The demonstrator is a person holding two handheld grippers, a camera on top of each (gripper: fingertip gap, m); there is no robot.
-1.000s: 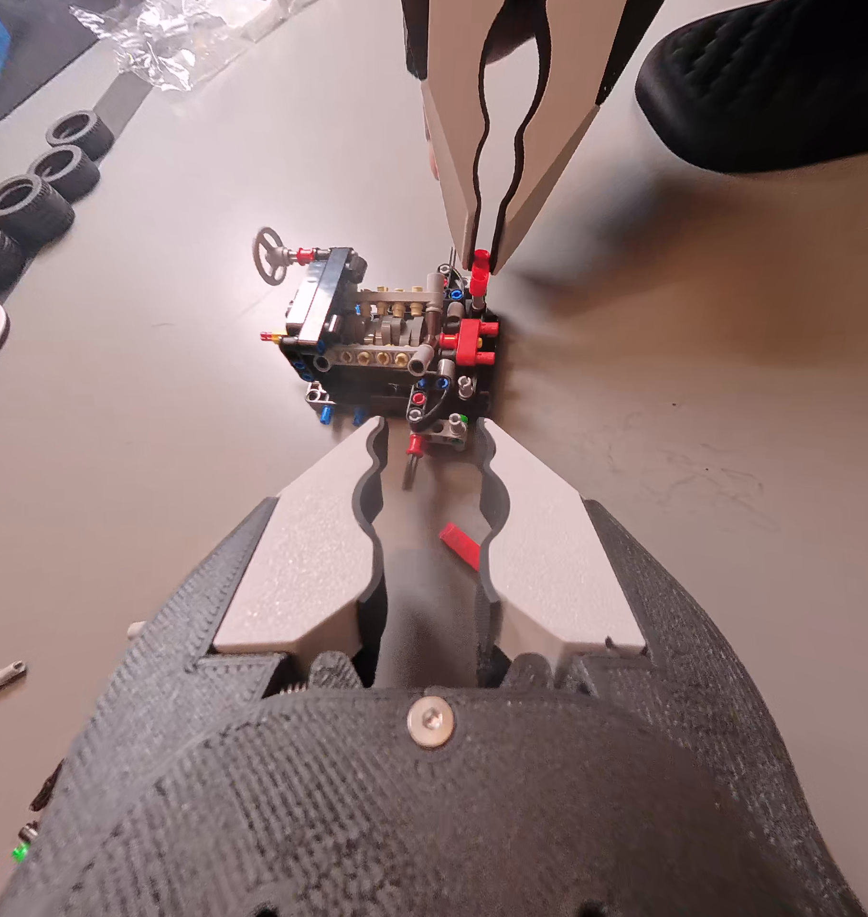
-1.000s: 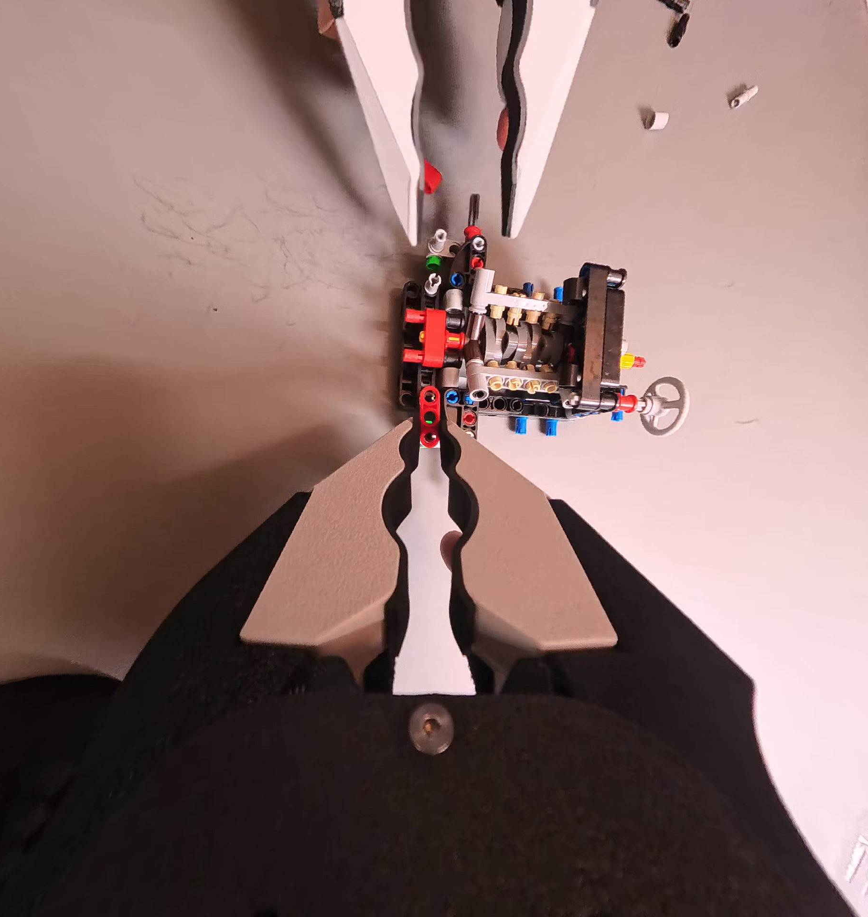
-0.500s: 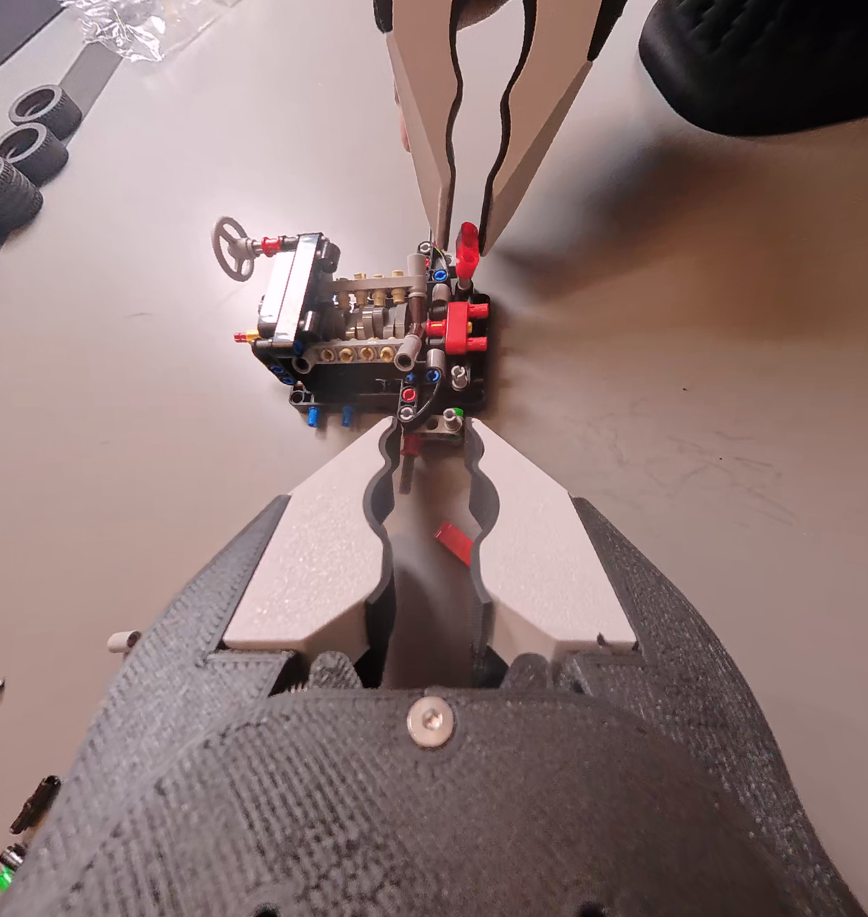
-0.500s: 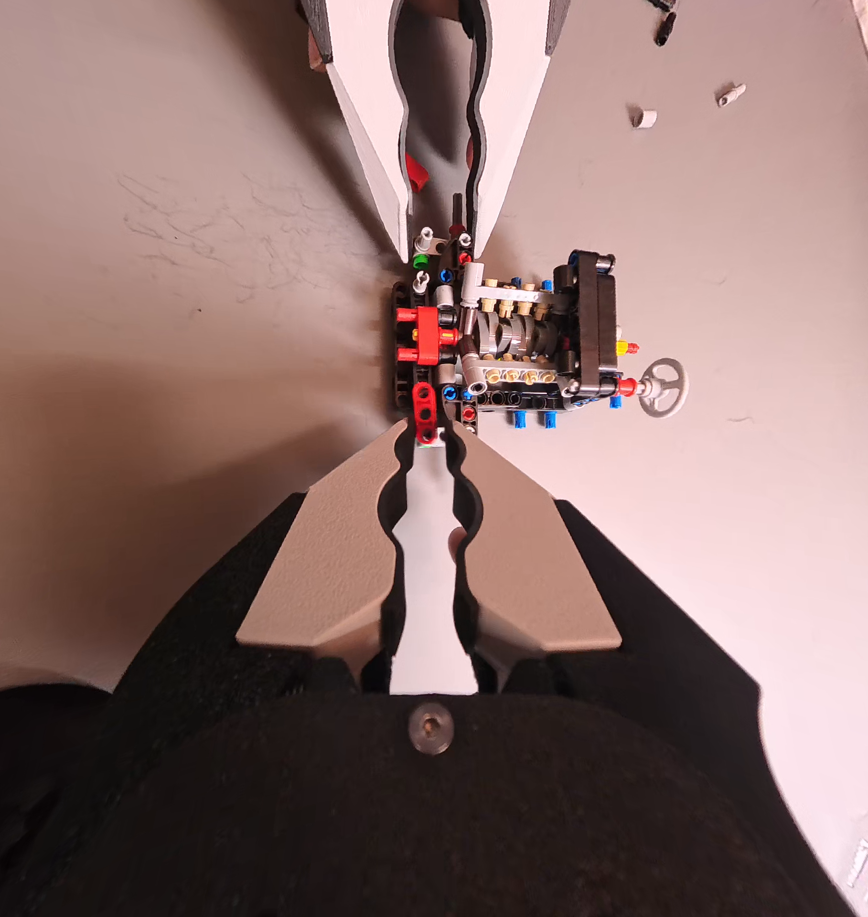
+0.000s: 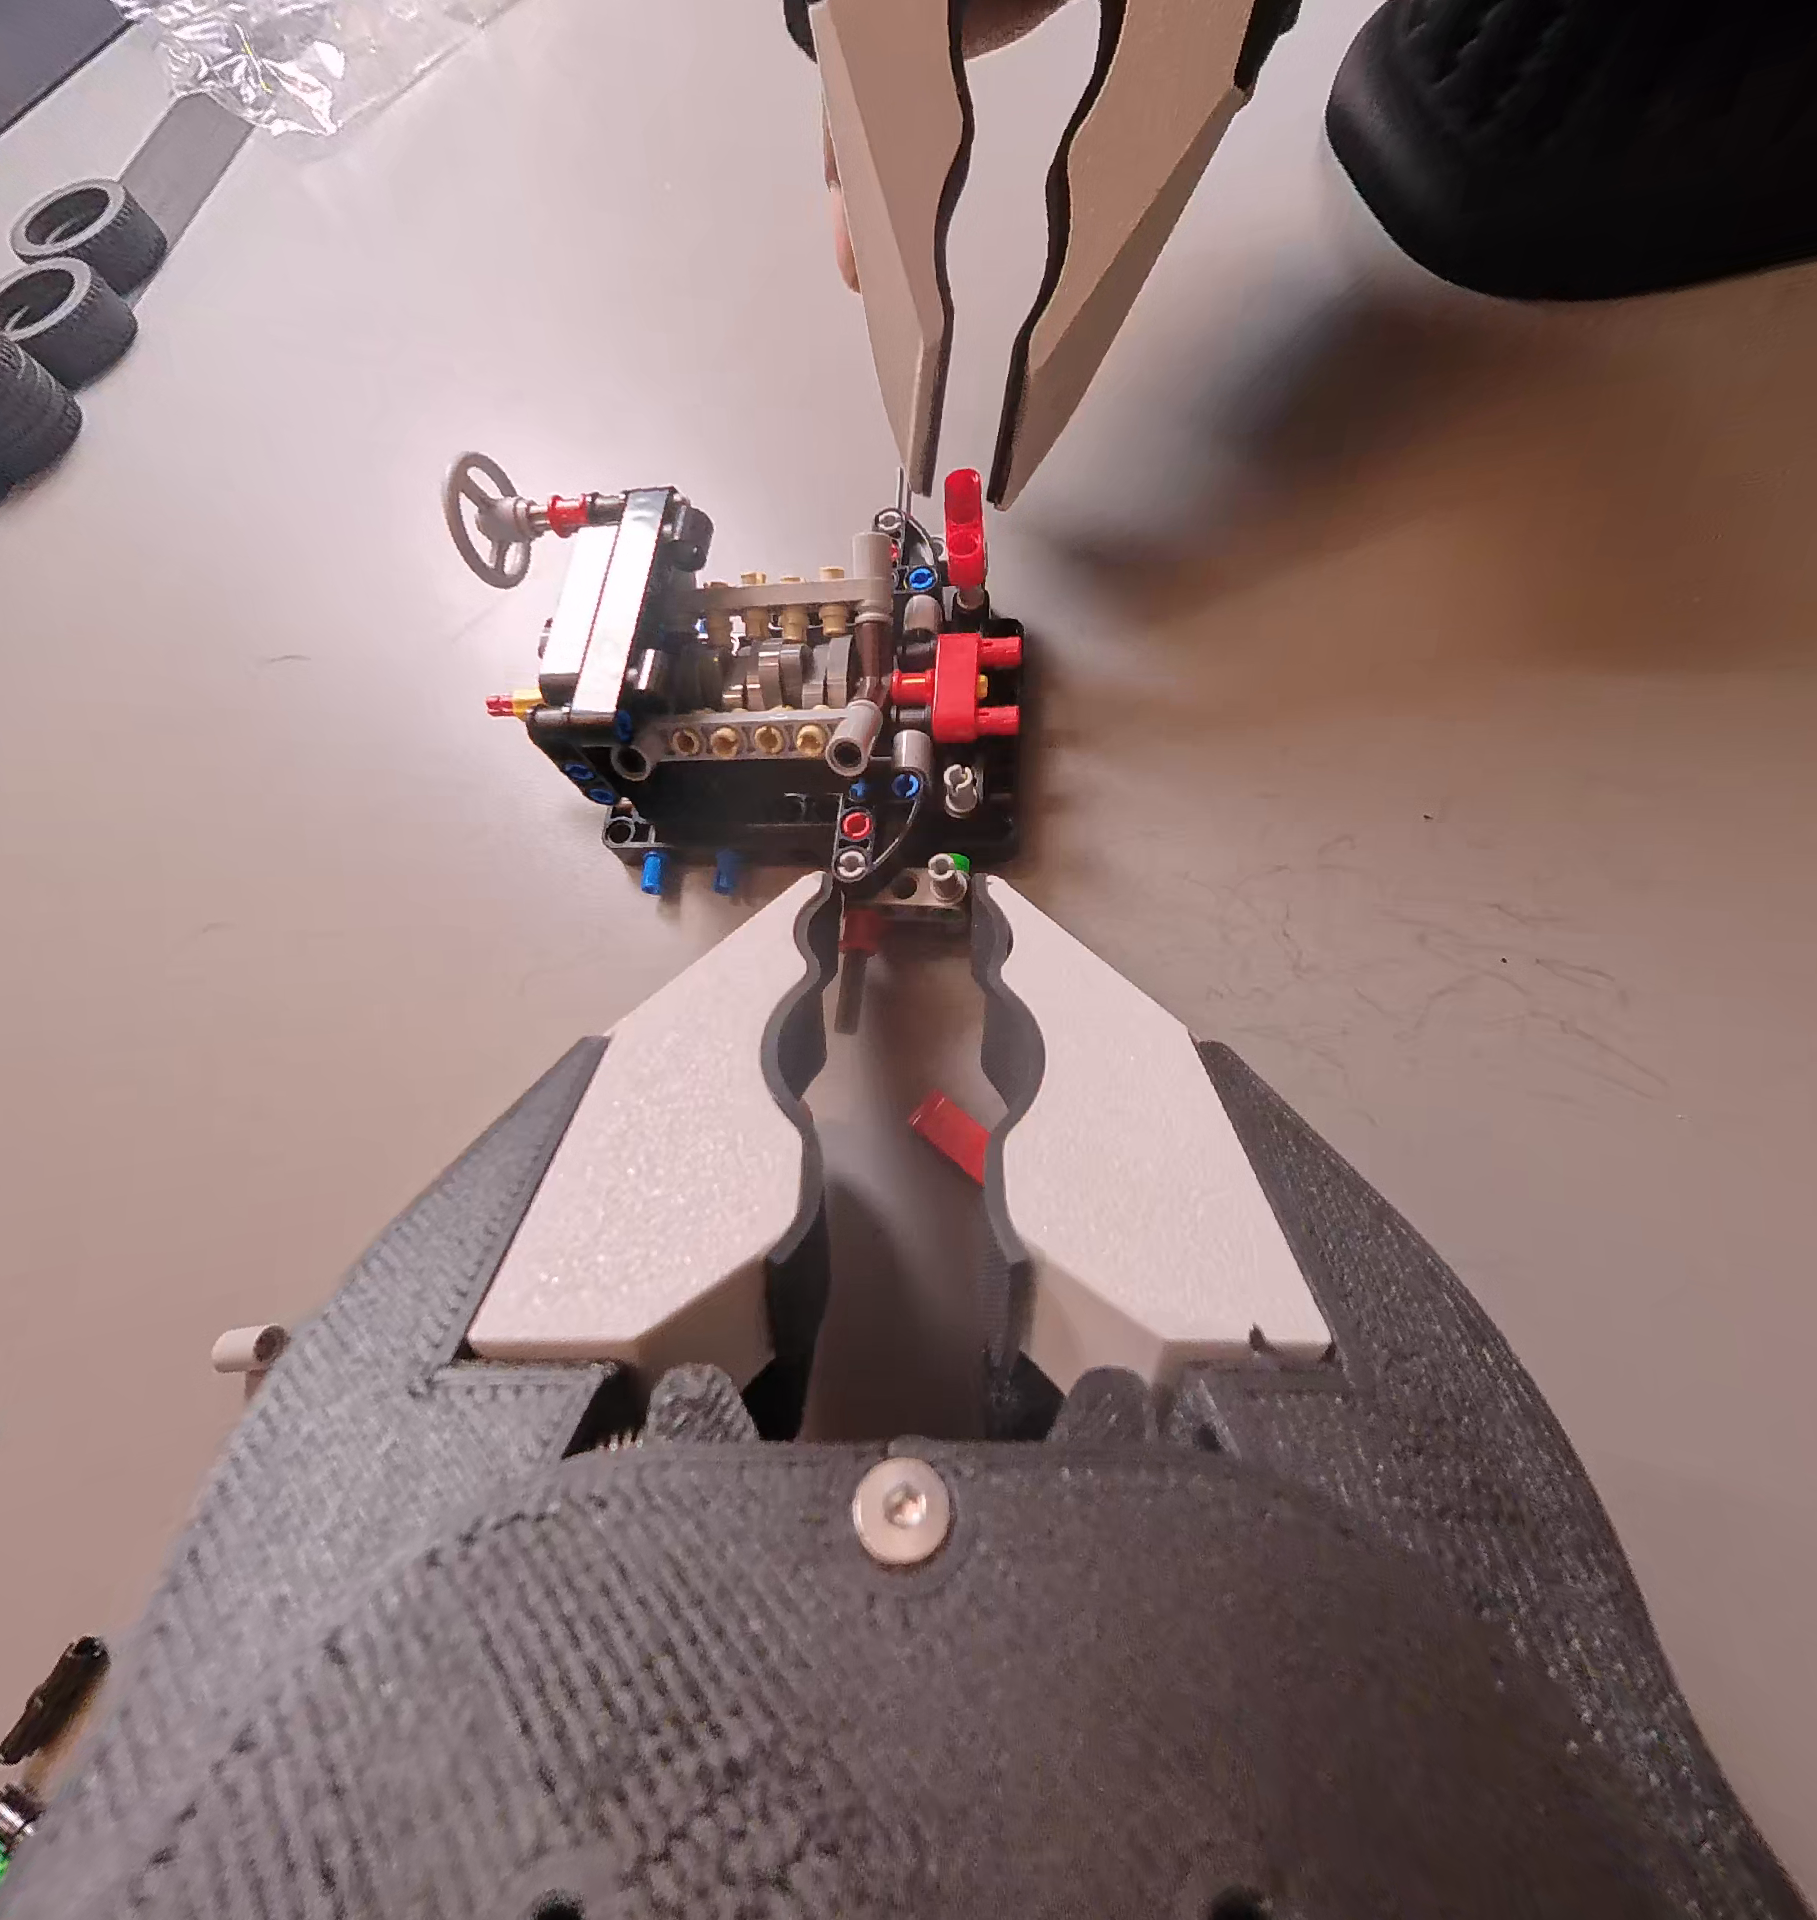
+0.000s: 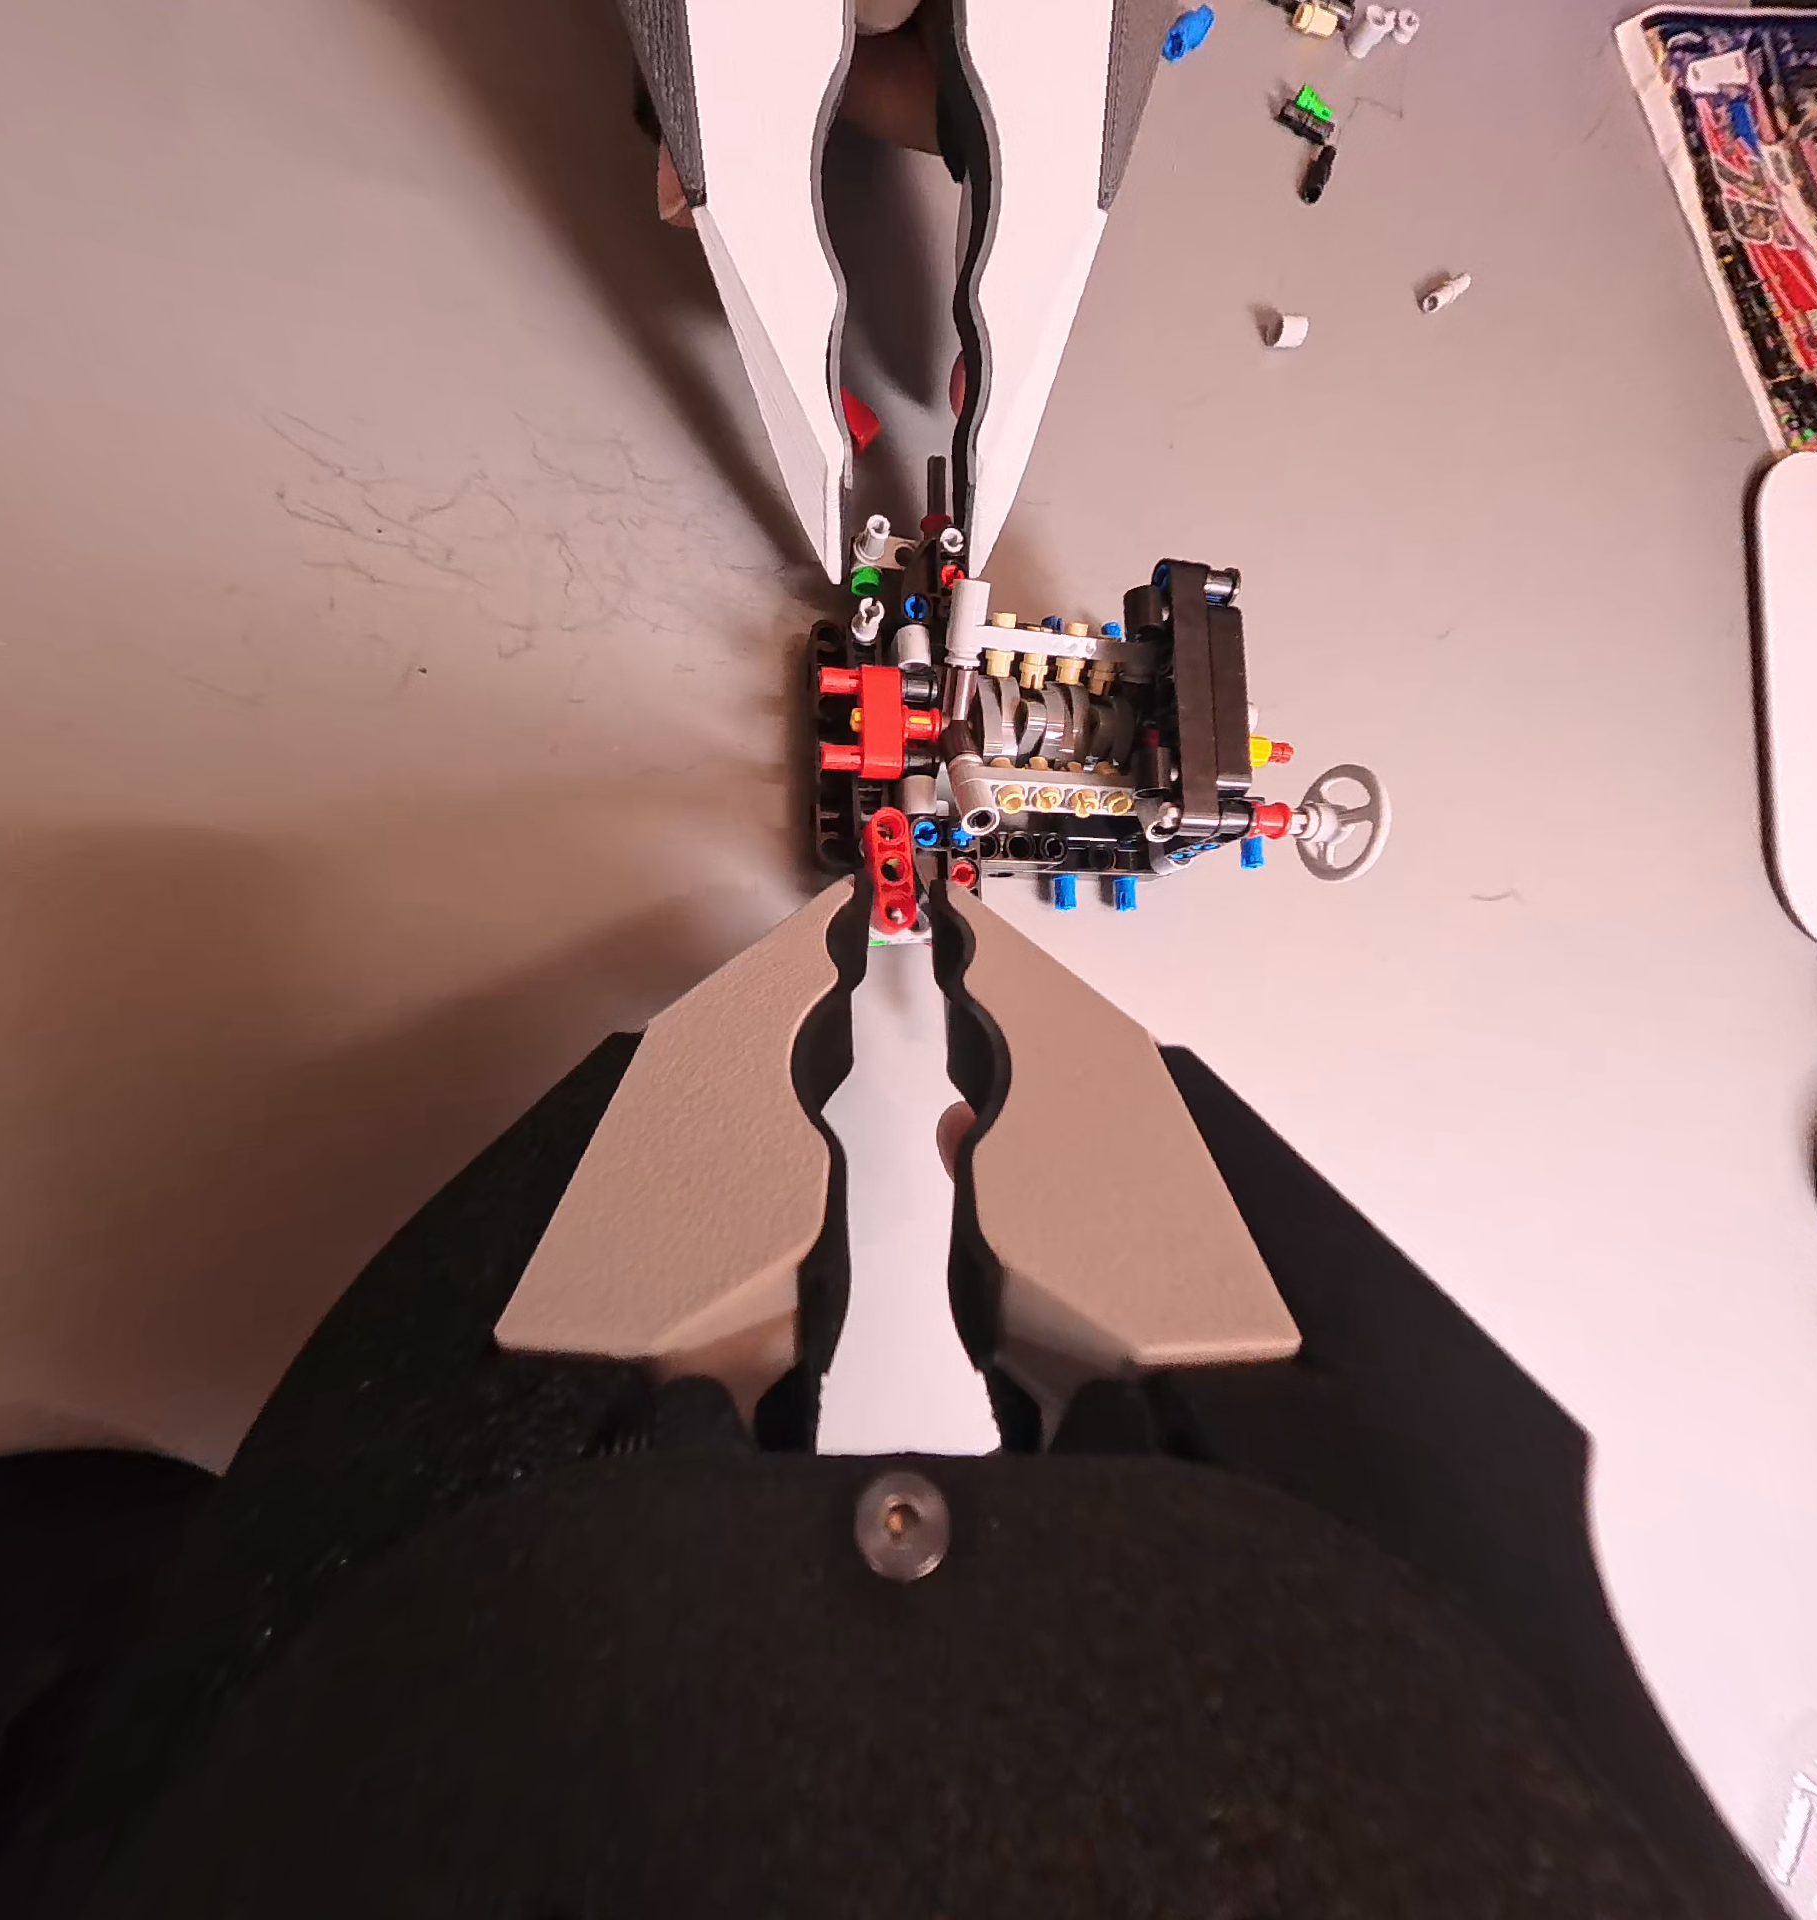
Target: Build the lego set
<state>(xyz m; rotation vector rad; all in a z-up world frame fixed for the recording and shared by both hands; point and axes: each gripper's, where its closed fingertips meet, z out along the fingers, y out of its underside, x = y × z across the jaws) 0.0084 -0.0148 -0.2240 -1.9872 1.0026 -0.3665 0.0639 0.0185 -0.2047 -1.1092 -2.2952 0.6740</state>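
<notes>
The lego model (image 5: pixel 779 686), a dark chassis with a grey engine block, sits on the grey bench (image 5: pixel 1403 831) between the two tools. In the left wrist view the left hand-held gripper (image 5: pixel 899 883) comes in from 6 o'clock, its fingers parted by a moderate gap and flanking the model's near end, where a small grey beam with a green pin sits; whether they press on it cannot be told. The right hand-held gripper (image 6: pixel 896 896) reaches from the opposite side, its tips a narrow gap apart with the red beam (image 6: pixel 891 868) standing between them at the model's edge; the grip itself is unclear. A grey steering wheel (image 6: pixel 1338 823) projects at 3 o'clock in the right wrist view. A loose red piece (image 5: pixel 948 1135) lies between the left fingers. Black tyres (image 5: pixel 42 322) sit at 10 o'clock; small loose pieces (image 6: pixel 1309 114) lie at 1 o'clock.
</notes>
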